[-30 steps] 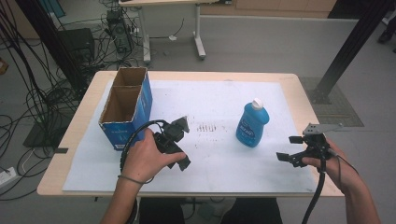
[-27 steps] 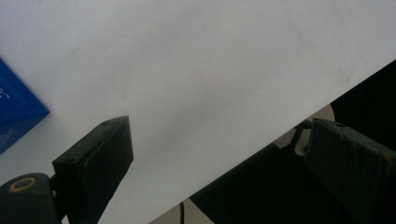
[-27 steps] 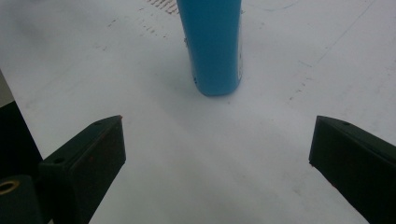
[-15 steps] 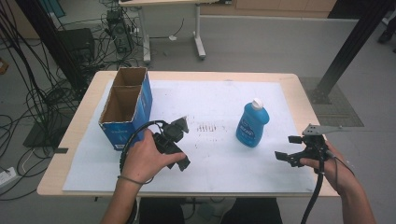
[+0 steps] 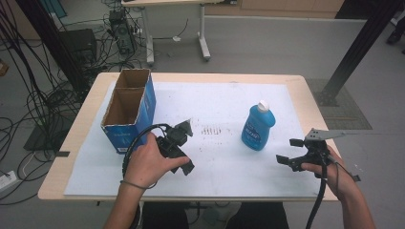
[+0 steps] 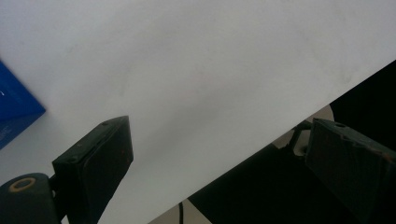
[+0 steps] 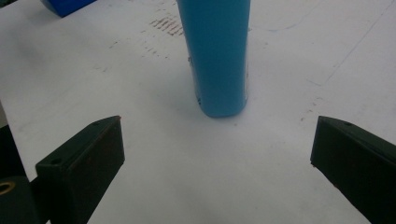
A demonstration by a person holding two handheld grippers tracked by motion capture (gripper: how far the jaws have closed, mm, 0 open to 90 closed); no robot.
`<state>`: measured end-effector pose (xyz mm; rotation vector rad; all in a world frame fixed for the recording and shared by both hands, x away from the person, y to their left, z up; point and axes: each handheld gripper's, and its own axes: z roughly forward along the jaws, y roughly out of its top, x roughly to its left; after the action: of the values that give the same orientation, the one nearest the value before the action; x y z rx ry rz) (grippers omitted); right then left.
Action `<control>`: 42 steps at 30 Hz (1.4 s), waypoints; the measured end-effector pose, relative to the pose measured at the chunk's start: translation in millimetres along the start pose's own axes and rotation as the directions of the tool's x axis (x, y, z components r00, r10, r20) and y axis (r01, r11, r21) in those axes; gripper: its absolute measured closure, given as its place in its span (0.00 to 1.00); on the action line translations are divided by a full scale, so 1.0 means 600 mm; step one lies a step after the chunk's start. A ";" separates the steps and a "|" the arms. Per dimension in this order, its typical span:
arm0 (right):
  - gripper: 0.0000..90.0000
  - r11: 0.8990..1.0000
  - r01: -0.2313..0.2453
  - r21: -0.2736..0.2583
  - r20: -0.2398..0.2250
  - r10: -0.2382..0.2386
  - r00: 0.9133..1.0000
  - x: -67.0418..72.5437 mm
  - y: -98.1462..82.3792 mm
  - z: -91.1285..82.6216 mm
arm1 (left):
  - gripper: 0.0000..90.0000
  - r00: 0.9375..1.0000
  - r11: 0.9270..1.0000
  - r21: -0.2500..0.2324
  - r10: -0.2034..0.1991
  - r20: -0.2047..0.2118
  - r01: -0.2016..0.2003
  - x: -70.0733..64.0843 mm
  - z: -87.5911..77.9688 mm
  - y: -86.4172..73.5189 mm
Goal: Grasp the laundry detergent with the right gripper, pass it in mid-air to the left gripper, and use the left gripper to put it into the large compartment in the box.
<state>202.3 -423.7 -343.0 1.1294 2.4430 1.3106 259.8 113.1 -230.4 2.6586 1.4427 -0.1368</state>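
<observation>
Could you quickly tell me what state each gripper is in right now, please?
Left gripper: open, holding nothing, over the white sheet.
Right gripper: open, empty, facing the blue bottle without touching it.

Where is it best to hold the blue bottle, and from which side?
Probably the blue bottle at mid-body, across its narrow width, approached from the right claw's side. It stands upright, and the open right claw already faces its slim edge, nothing between.

open blue cardboard box (image 5: pixel 128 110) on white-covered table (image 5: pixel 224 100) (left side).
</observation>
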 end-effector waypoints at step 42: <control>0.04 0.985 0.051 -0.163 0.062 -0.042 0.997 0.005 -0.046 0.044 | 0.09 1.000 1.000 0.003 -0.001 0.014 0.001 0.002 0.008 0.003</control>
<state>196.8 -413.7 -379.2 1.0475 2.2586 1.4151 262.1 112.6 -235.4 2.6544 1.4405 -0.1569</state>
